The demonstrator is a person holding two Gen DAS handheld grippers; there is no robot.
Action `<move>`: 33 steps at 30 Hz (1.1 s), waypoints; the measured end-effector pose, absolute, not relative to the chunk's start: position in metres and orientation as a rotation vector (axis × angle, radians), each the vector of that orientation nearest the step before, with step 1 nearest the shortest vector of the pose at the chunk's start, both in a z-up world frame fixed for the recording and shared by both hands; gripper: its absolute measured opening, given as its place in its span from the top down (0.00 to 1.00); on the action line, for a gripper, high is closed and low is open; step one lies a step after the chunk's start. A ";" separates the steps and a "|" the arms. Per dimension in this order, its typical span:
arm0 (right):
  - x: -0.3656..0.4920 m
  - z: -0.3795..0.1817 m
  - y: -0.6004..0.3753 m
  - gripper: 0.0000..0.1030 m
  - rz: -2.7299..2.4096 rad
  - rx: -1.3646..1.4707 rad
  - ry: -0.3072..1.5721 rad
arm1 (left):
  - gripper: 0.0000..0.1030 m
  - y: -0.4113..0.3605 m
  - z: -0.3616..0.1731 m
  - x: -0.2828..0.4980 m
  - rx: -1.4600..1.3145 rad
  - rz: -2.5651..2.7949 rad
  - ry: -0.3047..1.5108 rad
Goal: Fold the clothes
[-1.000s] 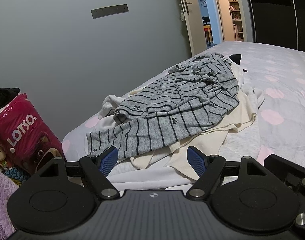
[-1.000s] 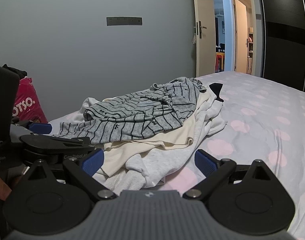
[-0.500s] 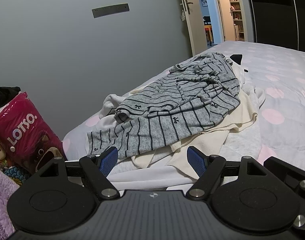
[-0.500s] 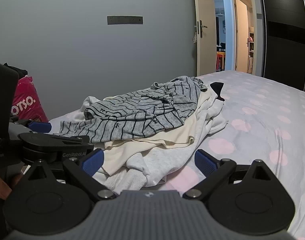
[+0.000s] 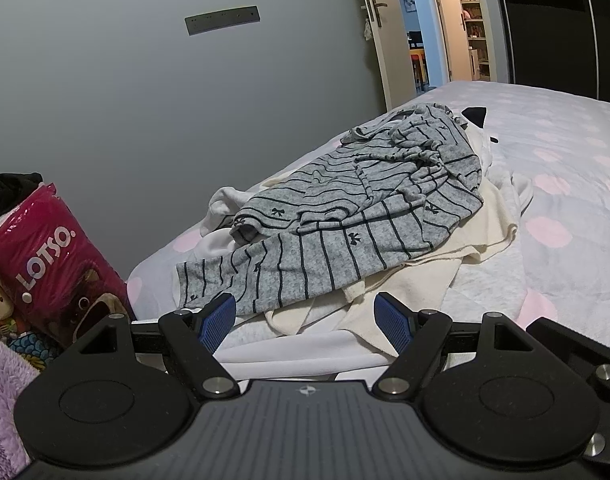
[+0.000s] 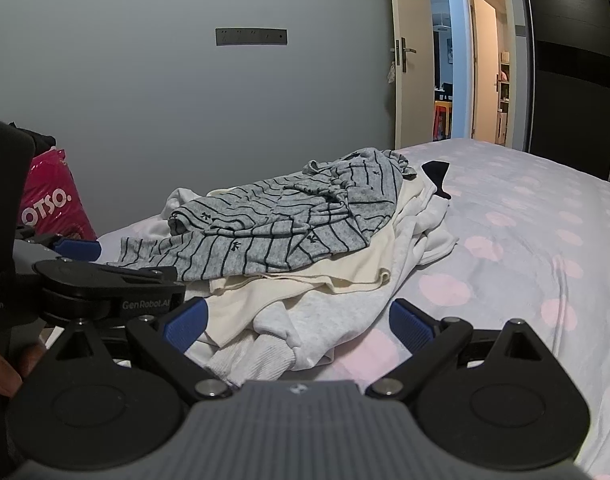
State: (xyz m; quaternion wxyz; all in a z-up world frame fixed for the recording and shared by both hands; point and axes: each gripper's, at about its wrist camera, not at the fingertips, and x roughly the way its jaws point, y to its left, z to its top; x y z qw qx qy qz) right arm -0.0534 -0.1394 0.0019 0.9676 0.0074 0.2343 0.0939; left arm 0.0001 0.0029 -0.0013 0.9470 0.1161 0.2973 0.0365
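Note:
A pile of clothes lies on the bed. On top is a grey striped garment [image 5: 357, 220] [image 6: 289, 224] with small black bows. Under it lie a cream garment [image 5: 457, 256] [image 6: 337, 276] and a light grey sweatshirt [image 6: 329, 316], whose ribbed cuff is nearest me. A dark piece [image 6: 435, 174] peeks out at the far end. My left gripper [image 5: 305, 320] is open just short of the pile's near edge, nothing between its blue pads. My right gripper [image 6: 299, 322] is open too, over the sweatshirt cuff. The left gripper's body [image 6: 105, 288] shows at the left of the right wrist view.
The bed cover [image 6: 525, 240] is pale with pink dots and stretches bare to the right of the pile. A pink LOTSO bag [image 5: 53, 256] and soft toys [image 5: 1, 308] stand at the left. A grey wall rises behind; an open door [image 6: 453, 80] is at the back.
Both views have crept slightly toward the pile and lifted a little. The clothes have not moved, and both grippers remain open.

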 end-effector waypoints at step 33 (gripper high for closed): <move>-0.026 0.007 -0.161 0.08 0.100 0.163 0.530 | 0.40 0.022 0.019 0.023 0.183 -0.069 0.637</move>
